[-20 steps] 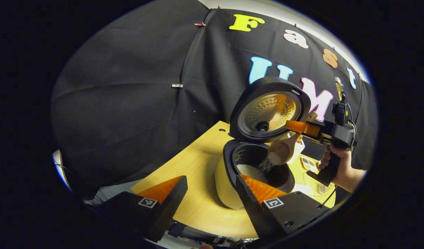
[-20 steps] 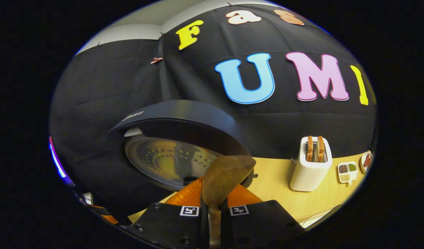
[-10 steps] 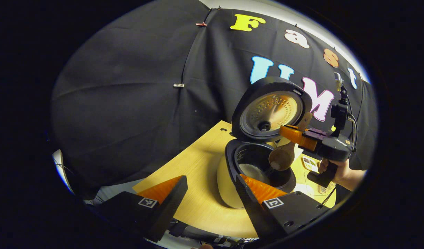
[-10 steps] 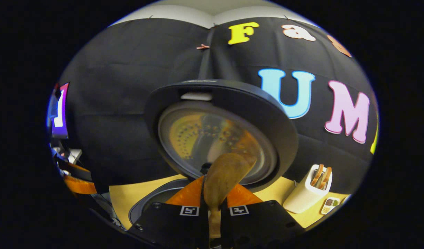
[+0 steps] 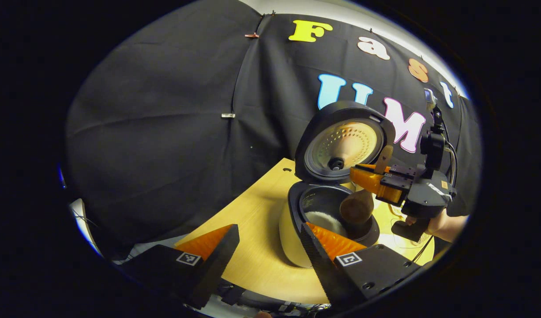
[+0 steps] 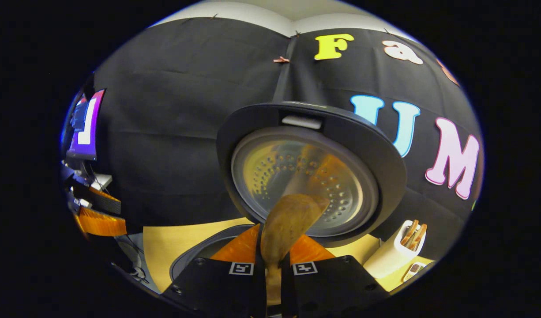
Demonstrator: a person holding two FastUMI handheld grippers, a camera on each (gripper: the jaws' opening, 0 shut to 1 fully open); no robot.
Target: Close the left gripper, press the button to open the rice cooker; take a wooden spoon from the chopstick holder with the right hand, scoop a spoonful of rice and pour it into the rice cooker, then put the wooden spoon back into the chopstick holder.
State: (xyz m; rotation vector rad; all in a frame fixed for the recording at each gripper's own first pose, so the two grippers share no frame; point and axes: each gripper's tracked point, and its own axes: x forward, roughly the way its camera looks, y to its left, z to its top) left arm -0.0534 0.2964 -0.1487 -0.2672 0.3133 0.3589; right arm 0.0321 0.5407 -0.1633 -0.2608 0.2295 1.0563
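Wooden table [image 5: 253, 221] under open rice cooker [image 5: 330, 207], black cloth wall [image 5: 164, 110] behind.

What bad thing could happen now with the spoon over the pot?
The wooden spoon hangs low over the open rice cooker, so its bowl could bump the pot's rim as it lifts away. The raised lid stands close behind the spoon, and the right gripper might knock it. A few leftover grains might drop onto the table.

- The rice cooker [image 5: 297, 229] stood at centre right of the left gripper view, on the table [image 5: 253, 212].
- Its lid [image 5: 343, 141] stood open above the pot.
- The wooden spoon [image 5: 356, 205] hung over the pot's right side.
- The toaster [image 6: 396, 249] stood at the right gripper view's lower right.
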